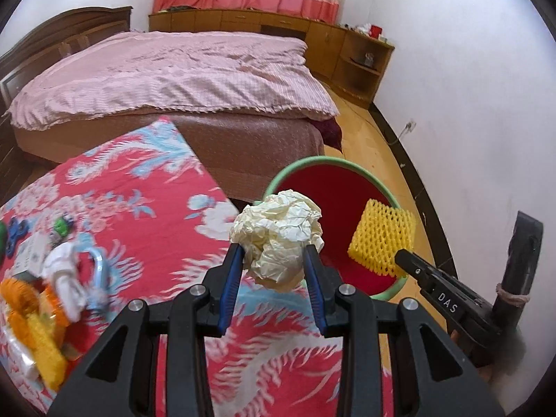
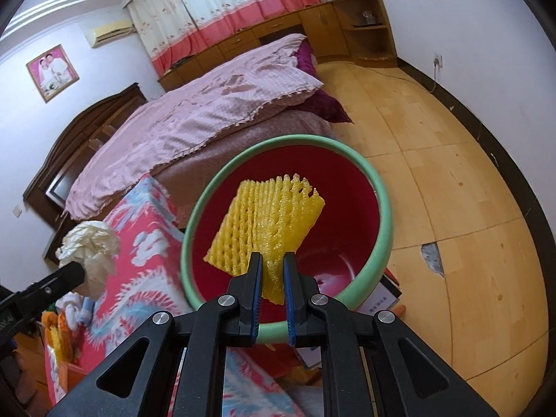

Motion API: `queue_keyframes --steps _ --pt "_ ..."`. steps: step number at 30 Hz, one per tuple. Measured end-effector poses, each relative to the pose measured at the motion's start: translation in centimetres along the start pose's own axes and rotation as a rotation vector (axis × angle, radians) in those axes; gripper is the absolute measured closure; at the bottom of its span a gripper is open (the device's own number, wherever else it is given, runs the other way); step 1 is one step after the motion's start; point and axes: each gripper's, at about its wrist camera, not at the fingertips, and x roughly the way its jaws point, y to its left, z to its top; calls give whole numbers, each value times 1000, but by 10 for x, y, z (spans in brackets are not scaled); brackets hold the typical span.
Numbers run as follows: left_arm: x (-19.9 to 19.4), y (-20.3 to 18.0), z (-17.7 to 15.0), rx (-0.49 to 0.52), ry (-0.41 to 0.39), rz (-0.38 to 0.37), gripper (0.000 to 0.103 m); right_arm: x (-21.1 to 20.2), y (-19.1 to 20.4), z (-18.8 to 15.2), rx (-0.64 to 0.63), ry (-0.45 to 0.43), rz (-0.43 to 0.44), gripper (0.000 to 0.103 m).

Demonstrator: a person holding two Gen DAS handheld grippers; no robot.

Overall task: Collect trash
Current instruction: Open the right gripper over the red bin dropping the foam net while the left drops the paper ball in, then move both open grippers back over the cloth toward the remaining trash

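Grippers, two, over one green-rimmed red bin [image 2: 378,205]: left gripper [image 1: 274,253] jaws clamp one crumpled paper ball [image 1: 278,232] beside the rim; right gripper [image 2: 272,264] jaws pinch one yellow foam net [image 2: 267,222] above the bin's mouth.

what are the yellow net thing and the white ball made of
The yellow net sleeve looks like soft foam mesh, matte, with open diamond cells, likely fruit packing. The crumpled ball looks like thin paper, cream and matte, with sharp creases; tissue or wrapping paper, hard to say.
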Motion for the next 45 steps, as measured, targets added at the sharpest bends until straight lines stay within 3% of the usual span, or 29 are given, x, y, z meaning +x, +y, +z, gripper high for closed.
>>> queue_keyframes --steps 9,19,22,28,32,45 --pt "41 -20 4 22 72 -18 67 10 -21 7 27 9 -10 77" --pt "49 -23 5 16 89 -2 59 7 -30 6 57 6 1 74" --pt "45 -21 4 8 86 2 59 3 -27 6 58 2 11 64" --pt "27 -14 0 -9 60 11 59 -7 -19 5 46 -8 25 60" --pt "13 -8 -3 -25 41 20 58 -17 -13 2 43 -10 37 52" --pt "-40 28 -21 -102 -23 76 57 -40 23 -13 -6 -2 110 48"
